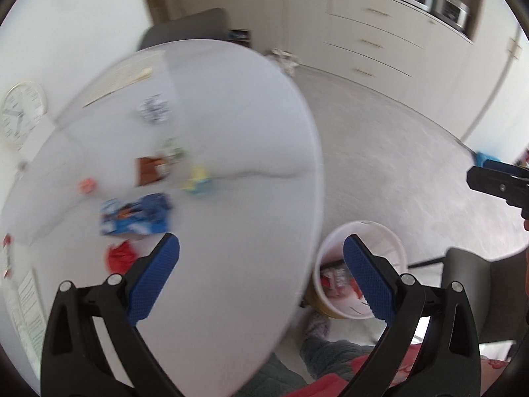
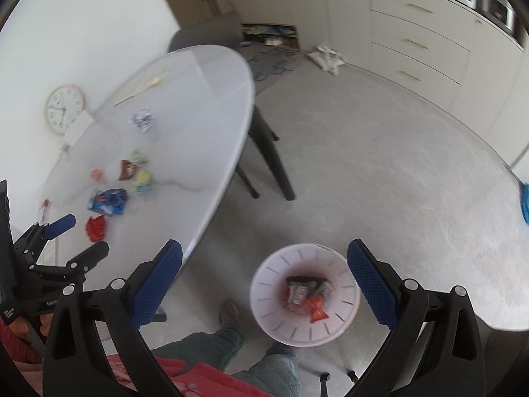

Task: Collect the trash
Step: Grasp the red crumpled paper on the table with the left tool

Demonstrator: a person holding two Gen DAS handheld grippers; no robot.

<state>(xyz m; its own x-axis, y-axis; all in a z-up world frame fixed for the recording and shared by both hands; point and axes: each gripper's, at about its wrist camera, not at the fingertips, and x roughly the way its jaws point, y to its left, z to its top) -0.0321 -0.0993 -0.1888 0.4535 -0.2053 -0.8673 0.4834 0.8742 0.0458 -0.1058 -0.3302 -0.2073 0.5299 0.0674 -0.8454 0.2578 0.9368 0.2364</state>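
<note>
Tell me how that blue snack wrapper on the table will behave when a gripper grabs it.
The blue snack wrapper looks crumpled and flat, so it is probably floppy and very light. Its glossy film may slide on the smooth white table if pushed.

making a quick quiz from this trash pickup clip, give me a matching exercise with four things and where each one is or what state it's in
Things:
1. white slotted plastic bin
2. blue crinkled snack wrapper
3. round cream-rimmed wall clock
4. left gripper

Places or states:
A. leaning against the white wall at the table's far side
B. on the floor beside the table, wrappers already inside
C. jaws open, nothing between them
D. lying on the round white table, next to a crumpled red wrapper

Pairs: 1-B, 2-D, 3-A, 4-C
</note>
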